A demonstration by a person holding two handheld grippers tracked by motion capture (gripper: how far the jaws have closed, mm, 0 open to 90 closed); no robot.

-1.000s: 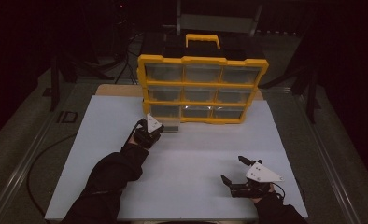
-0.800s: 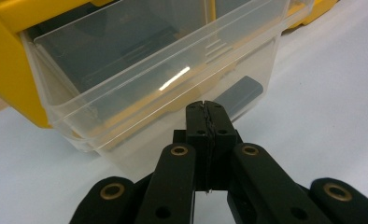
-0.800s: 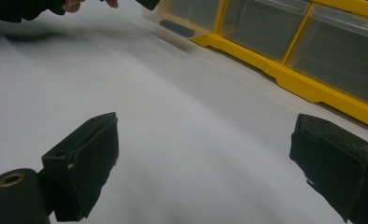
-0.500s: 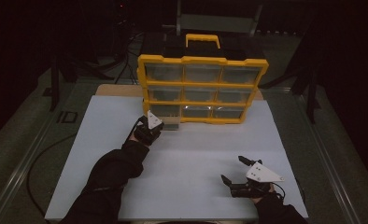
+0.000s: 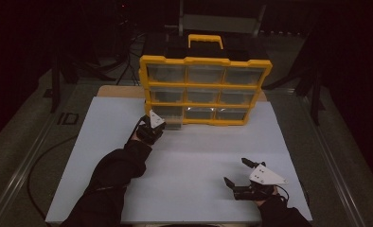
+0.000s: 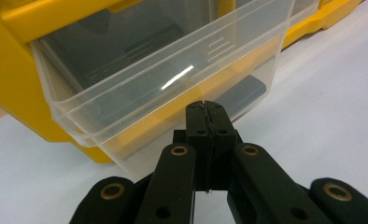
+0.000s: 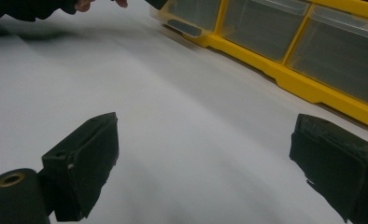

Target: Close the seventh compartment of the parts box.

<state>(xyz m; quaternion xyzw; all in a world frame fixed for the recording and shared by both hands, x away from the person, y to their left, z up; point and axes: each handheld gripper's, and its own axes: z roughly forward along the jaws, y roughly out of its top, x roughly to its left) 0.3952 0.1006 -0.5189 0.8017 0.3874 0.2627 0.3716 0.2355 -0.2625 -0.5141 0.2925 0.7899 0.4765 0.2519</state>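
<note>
A yellow organizer (image 5: pixel 206 87) with clear drawers stands upright at the far side of the white table (image 5: pixel 189 156). Its bottom-left drawer (image 5: pixel 173 124) is pulled partly out. My left gripper (image 5: pixel 162 124) is right at that drawer's front. In the left gripper view the jaws (image 6: pixel 205 105) are pressed together against the clear drawer (image 6: pixel 173 70) front, with nothing visible between them. My right gripper (image 5: pixel 235 170) rests low near the front right of the table, open and empty, and its view (image 7: pixel 205 140) looks toward the organizer (image 7: pixel 289 77).
The organizer has a yellow carry handle (image 5: pixel 205 40) on top and its other drawers are shut. Dark floor and stands surround the table. A cable (image 5: pixel 38 161) runs along the floor at left.
My left gripper has edged slightly forward toward the organizer at the bottom-left drawer. The right gripper has stayed where it was.
</note>
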